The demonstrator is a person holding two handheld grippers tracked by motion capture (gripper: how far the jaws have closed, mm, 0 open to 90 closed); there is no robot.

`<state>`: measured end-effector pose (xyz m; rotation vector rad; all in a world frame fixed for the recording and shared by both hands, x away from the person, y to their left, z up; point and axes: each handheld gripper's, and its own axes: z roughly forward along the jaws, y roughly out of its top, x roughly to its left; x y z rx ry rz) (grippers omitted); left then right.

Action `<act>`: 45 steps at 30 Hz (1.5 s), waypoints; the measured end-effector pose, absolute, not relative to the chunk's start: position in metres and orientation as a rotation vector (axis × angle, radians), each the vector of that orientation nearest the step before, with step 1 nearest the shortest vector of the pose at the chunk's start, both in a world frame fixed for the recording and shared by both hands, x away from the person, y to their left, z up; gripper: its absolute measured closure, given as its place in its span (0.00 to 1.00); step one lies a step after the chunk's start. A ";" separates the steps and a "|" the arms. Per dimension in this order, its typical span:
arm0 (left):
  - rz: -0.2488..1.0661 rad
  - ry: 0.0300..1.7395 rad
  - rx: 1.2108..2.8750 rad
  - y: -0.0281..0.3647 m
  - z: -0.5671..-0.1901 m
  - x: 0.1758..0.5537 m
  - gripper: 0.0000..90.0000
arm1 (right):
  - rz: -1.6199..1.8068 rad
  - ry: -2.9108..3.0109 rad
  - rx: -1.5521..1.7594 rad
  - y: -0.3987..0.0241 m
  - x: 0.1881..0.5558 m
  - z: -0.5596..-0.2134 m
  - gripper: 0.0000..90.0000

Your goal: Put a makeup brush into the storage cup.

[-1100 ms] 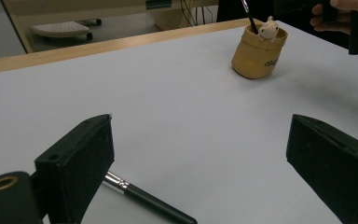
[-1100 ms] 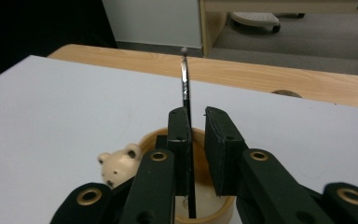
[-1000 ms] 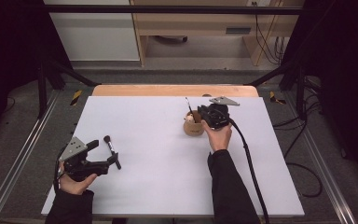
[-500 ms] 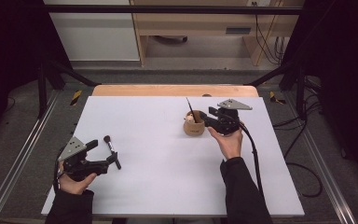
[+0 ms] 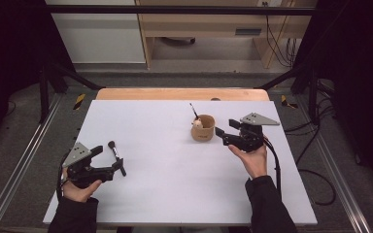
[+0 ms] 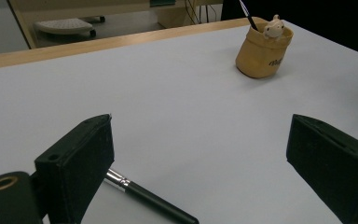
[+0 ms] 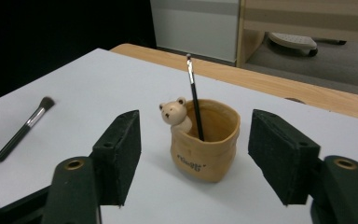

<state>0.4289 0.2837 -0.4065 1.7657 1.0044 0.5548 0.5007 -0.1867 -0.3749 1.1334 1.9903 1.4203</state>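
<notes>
The left gripper point(image 5: 108, 160) sits near the front edge of the table point(image 5: 165, 194). Its jaws stand wide open and hold nothing. A makeup brush point(image 6: 144, 198) lies flat on the table just by one jaw, in the left gripper view. In the high view the same brush point(image 5: 116, 158) lies right at the tips of this gripper. If the jaws shut too far to one side, they could push the brush away and make it roll. If they pinch it near one end, it could tip and slip out on the way up.

Farther back, on the right, the right gripper point(image 5: 223, 137) is just beside the cup point(image 5: 203, 128). Its jaws have just been opening and nothing is pressed between them. In the right gripper view the cup point(image 7: 205, 142) stands a little way past the two black jaws, not touching them. It is a soft tan cup with a little bear point(image 7: 175, 114) on its rim. A thin pencil point(image 7: 195, 95) stands in it, leaning on the wall.

The cup looks light. A bump from this gripper could knock it over, and the pencil would fall out. The brush is long too, so dropping it in crooked could tip the cup.
</notes>
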 end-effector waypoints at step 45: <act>0.554 1.024 1.781 0.277 -0.413 0.430 0.07 | 1.434 1.951 1.147 -0.243 0.428 -0.411 0.08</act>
